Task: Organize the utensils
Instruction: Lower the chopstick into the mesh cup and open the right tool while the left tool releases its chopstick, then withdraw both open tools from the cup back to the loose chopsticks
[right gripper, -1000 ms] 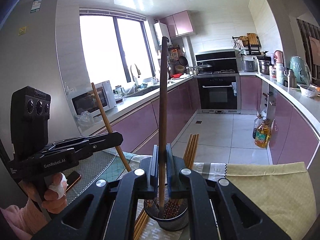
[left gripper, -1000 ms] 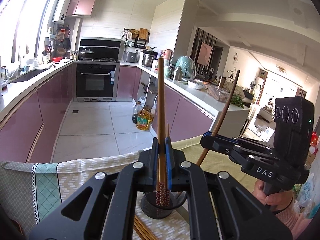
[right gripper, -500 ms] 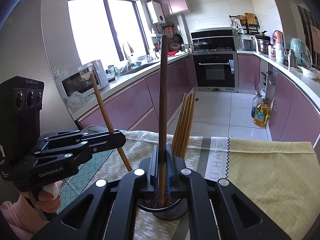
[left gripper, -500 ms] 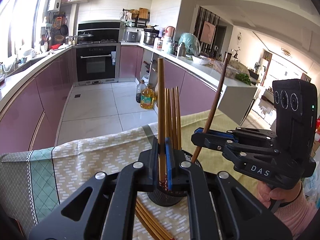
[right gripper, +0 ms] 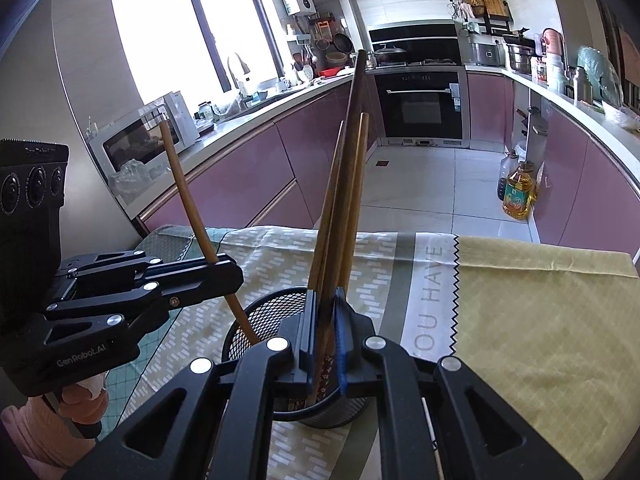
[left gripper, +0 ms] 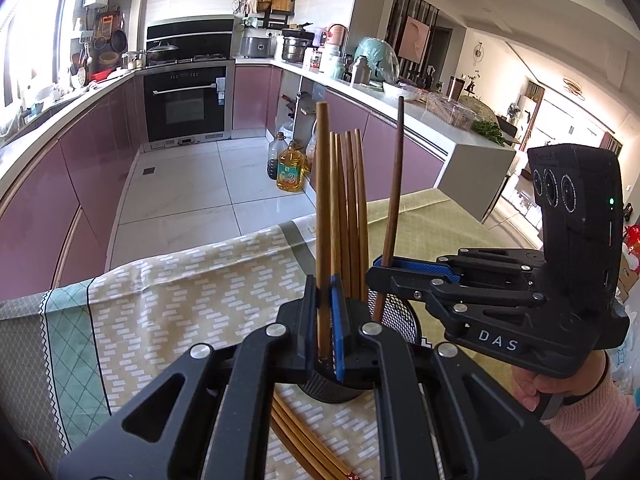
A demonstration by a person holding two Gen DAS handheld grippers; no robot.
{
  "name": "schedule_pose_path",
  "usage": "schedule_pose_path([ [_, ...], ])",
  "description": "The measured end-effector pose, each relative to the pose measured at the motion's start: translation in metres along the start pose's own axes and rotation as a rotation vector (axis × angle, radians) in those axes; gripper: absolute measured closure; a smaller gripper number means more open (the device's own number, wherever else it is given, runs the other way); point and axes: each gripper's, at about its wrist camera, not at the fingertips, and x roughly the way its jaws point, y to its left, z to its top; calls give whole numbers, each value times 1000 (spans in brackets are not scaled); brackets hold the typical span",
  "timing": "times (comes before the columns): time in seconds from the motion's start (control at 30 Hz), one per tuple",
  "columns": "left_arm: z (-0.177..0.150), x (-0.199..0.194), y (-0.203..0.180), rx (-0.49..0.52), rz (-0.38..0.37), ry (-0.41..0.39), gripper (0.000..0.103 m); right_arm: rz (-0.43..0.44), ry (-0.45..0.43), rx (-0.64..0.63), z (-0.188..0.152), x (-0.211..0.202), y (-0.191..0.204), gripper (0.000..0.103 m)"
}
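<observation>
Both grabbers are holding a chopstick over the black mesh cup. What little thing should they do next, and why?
Probably open the jaws and let go. The left gripper and right gripper each clamp a chopstick standing nearly upright, lower ends already down inside the mesh holder beside the other chopsticks. Releasing should drop them in.

A table is covered by a patterned tablecloth [right gripper: 280, 256] in brick-print beige, with a teal lattice panel at nine o'clock and a plain yellow-green panel [right gripper: 536, 304] at three o'clock. A black mesh cup [right gripper: 272, 316] stands on it at centre. Loose chopsticks [left gripper: 304, 444] lie at six o'clock.
</observation>
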Motion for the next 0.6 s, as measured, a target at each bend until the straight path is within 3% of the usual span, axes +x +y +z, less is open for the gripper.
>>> schedule_pose_path([
  [0.3, -3, 7, 5, -29, 2, 2, 95, -1, 5, 13, 1, 5, -4, 92],
  [0.47, -9, 2, 8, -39, 9, -14, 95, 10, -1, 5, -1, 4, -1, 85],
  [0.6, -16, -11, 9, -53, 29, -53, 80, 3, -31, -10, -3, -7, 5, 79],
])
